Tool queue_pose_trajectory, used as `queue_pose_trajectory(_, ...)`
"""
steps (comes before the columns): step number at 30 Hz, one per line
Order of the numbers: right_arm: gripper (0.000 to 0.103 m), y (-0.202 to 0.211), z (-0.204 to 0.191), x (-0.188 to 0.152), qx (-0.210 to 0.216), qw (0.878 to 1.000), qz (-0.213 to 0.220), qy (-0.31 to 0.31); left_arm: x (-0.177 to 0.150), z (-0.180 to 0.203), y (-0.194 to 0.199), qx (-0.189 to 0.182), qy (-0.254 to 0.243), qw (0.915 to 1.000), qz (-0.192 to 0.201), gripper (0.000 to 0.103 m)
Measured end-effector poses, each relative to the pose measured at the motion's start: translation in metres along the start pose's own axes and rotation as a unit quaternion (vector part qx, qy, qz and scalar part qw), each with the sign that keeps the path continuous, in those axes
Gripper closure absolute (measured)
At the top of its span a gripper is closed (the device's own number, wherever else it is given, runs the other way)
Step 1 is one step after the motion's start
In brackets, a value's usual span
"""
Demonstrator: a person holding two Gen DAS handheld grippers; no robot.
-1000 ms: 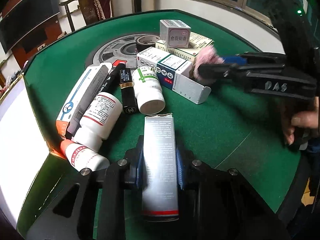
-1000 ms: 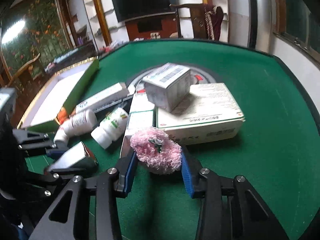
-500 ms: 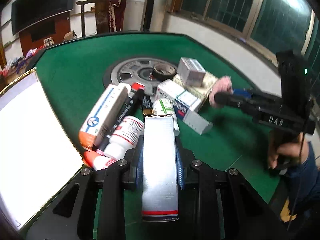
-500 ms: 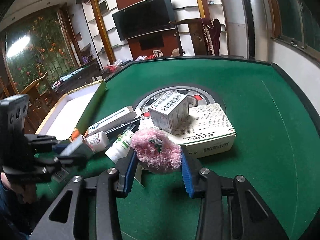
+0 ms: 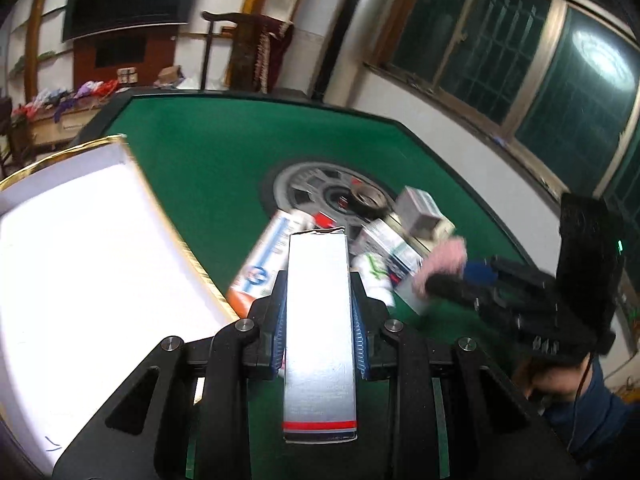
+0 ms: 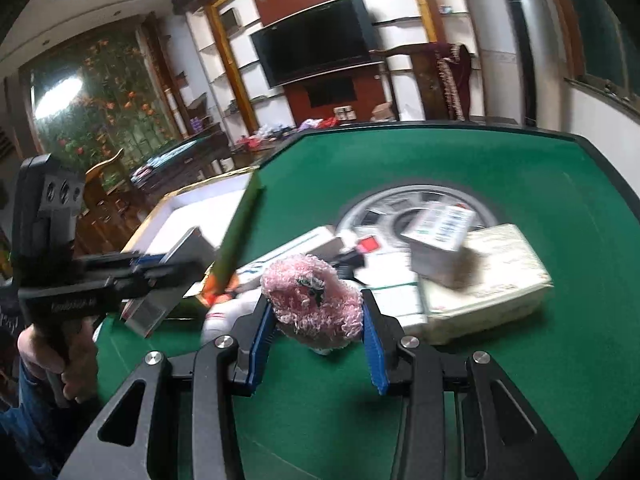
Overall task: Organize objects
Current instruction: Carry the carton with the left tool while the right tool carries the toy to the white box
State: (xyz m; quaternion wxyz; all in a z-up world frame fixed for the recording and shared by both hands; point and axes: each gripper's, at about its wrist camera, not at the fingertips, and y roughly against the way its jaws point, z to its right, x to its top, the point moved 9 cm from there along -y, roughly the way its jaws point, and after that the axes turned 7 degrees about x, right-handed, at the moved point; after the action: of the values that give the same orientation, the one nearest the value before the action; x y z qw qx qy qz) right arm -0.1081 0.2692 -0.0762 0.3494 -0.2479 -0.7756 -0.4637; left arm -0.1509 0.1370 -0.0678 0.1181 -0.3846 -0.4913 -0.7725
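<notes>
Green felt table with a heap of packets and an open box

The green felt-topped table (image 6: 500, 152) with a dark raised rim has a round grey patterned disc (image 5: 316, 184) set in its middle. Beside the disc lie a wide cream cardboard carton (image 6: 504, 280), a long white-and-blue carton (image 5: 266, 256) and a white plastic bottle (image 5: 374, 270). Well off to the side of the disc sits a white-lined open box with gold edging (image 5: 80, 248).

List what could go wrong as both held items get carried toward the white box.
1. The left gripper clamps the long silver carton only around its middle, so it may pivot or slip.
2. The pink fluffy item in the right gripper is soft and could squeeze out of the jaws.
3. Both grippers are heading for the white box and might collide.
</notes>
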Motion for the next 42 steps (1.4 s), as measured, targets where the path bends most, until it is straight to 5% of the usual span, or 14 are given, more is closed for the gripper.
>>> queue_pose_trajectory(8,0.062,-0.04,-0.047,0.018,0.034,0.999,-0.029,0.028,0.02,-0.073,0.02,0.07,0.064,0.9945,0.044,0.077)
queue_pose_trajectory(17,0.062,-0.099,-0.112,0.04,0.071,0.993,-0.056,0.075,0.022,-0.146,0.029,0.098,0.138,0.9844,0.049,0.077)
queue_pose_trajectory(42,0.062,-0.165,-0.133,0.063,0.063,0.995,-0.064,0.045,0.017,-0.194,0.042,0.141,0.19,0.9697,0.06,0.077)
